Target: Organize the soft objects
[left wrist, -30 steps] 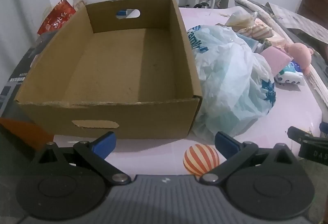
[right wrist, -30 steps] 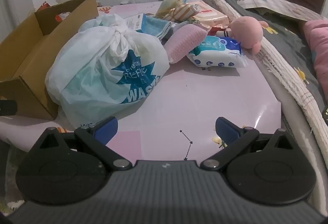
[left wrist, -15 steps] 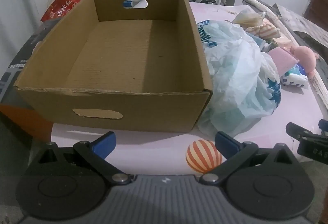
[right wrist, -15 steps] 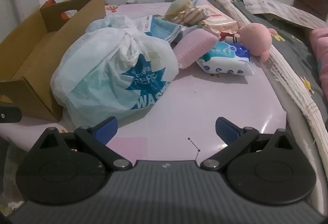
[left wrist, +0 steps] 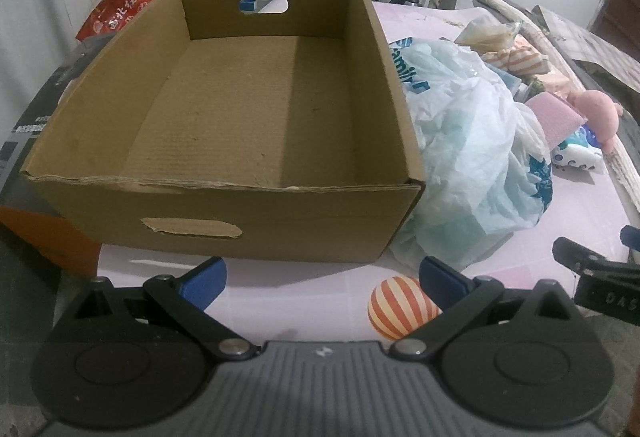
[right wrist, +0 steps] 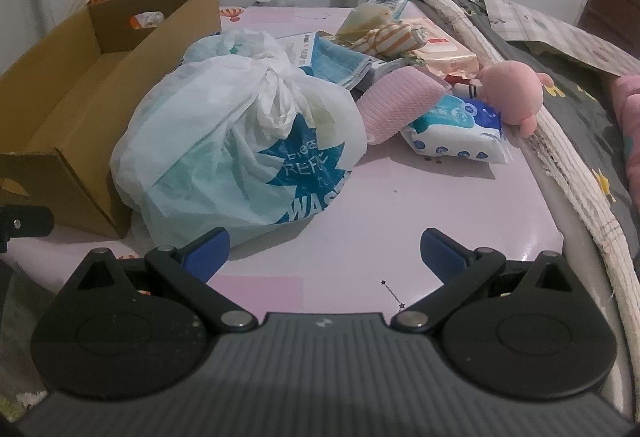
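Both tongs have crept forward since a second ago; the box [left wrist: 240, 109] looms larger. Left tongs [left wrist: 322, 279] and right tongs [right wrist: 324, 251] gape wide, holding nothing. Nearest soft thing is the bag [right wrist: 240, 153], against the box on the counter [right wrist: 420, 209]. Best pinch its knot, lift clear of the wall.
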Available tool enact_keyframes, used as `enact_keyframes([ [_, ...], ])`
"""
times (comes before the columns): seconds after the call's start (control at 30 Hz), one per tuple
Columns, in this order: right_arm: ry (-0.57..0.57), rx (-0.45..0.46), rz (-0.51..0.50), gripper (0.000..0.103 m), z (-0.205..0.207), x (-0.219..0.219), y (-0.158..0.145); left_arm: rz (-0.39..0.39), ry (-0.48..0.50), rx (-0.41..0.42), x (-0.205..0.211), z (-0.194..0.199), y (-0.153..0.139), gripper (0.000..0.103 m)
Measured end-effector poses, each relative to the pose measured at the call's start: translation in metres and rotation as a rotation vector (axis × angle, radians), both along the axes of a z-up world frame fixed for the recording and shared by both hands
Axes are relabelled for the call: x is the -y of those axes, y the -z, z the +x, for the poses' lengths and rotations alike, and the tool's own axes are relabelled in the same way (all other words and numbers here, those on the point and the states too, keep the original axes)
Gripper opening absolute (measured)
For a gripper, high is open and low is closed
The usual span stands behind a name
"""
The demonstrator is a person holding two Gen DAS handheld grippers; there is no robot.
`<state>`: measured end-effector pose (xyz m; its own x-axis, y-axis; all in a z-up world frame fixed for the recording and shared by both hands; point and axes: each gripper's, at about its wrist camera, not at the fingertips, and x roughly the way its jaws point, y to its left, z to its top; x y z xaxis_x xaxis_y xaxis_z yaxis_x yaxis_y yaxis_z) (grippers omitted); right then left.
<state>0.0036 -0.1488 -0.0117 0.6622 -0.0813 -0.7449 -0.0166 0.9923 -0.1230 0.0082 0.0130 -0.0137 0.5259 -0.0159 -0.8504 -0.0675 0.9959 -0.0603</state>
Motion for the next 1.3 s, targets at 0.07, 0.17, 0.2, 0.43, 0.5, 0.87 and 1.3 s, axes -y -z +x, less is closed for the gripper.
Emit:
enact_keyframes([
  [0.07,-0.002,-0.003,-0.001,0.102,0.0004,-0.0006,0.0003,0.002,0.002,0.001,0.0003,0.0003,0.0000,0.103],
  [0.17,-0.001,-0.006,0.000,0.102,0.0010,-0.0012,0.0010,0.001,0.003,0.000,-0.0003,0.0009,0.0006,0.103],
  [0.2,-0.001,-0.006,0.000,0.102,0.0012,-0.0009,0.0011,0.001,0.003,-0.001,-0.0004,0.0010,0.0009,0.103],
  [0.43,0.001,-0.008,0.003,0.102,0.0012,-0.0001,0.0017,0.003,0.001,0.002,-0.0004,0.0016,0.0005,0.103],
  [0.5,0.002,-0.008,0.002,0.102,0.0013,-0.0001,0.0018,0.003,0.000,0.002,-0.0005,0.0019,0.0004,0.103],
  [0.87,0.004,-0.009,0.007,0.102,0.0012,0.0016,0.0023,0.006,0.003,-0.001,0.0003,0.0017,-0.0003,0.103],
  [1.3,0.001,-0.010,0.008,0.102,0.0015,0.0020,0.0041,0.008,0.003,-0.002,0.0009,0.0013,0.0007,0.103],
])
